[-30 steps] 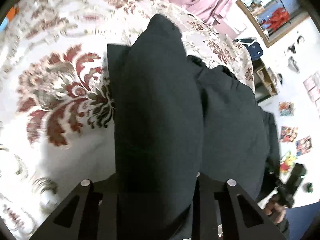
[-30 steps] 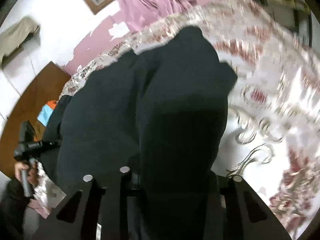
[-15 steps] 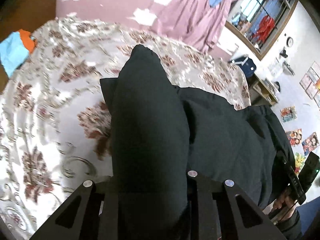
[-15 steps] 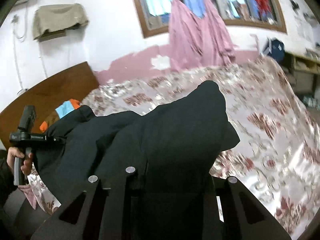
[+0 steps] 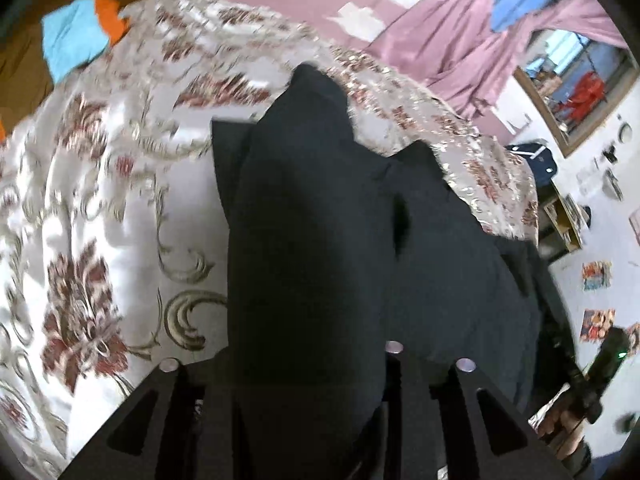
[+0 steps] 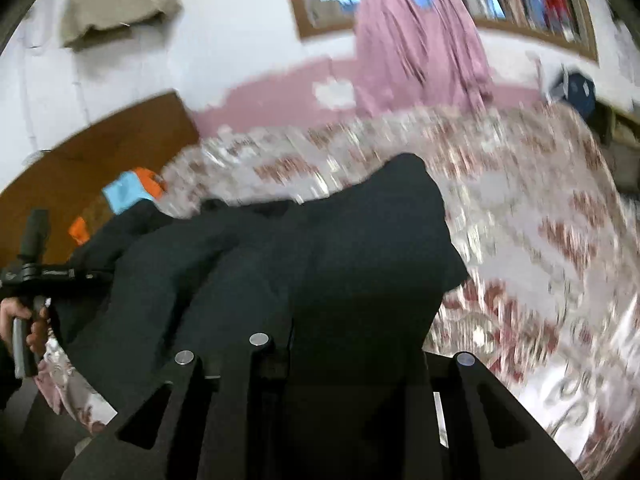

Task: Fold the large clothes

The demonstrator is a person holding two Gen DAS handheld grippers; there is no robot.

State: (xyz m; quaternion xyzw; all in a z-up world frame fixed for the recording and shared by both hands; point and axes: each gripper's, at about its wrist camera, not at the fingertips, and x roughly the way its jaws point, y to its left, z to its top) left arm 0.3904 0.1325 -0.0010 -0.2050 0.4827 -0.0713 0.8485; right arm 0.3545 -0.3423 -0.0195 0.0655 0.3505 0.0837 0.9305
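A large black garment point(image 5: 312, 240) hangs between both grippers above a bed with a white and maroon floral cover point(image 5: 100, 220). My left gripper point(image 5: 308, 360) is shut on one edge of the garment, which drapes forward over its jaws. My right gripper point(image 6: 340, 348) is shut on the other edge of the same black garment point(image 6: 352, 272). The cloth sags between them. The right gripper also shows at the lower right of the left wrist view point(image 5: 592, 384). The left gripper also shows at the left of the right wrist view point(image 6: 36, 264). The fingertips are hidden by cloth.
Blue and orange cloth point(image 5: 80, 32) lies by the wooden headboard point(image 6: 100, 152). A pink curtain point(image 6: 416, 40) hangs at the window behind the bed. A dark bag point(image 5: 536, 160) and a shelf point(image 5: 564, 220) stand past the bed's far side.
Both grippers have risen and tilted up with the garment. The views now take in more of the far wall and window. The grip on the cloth is unchanged.
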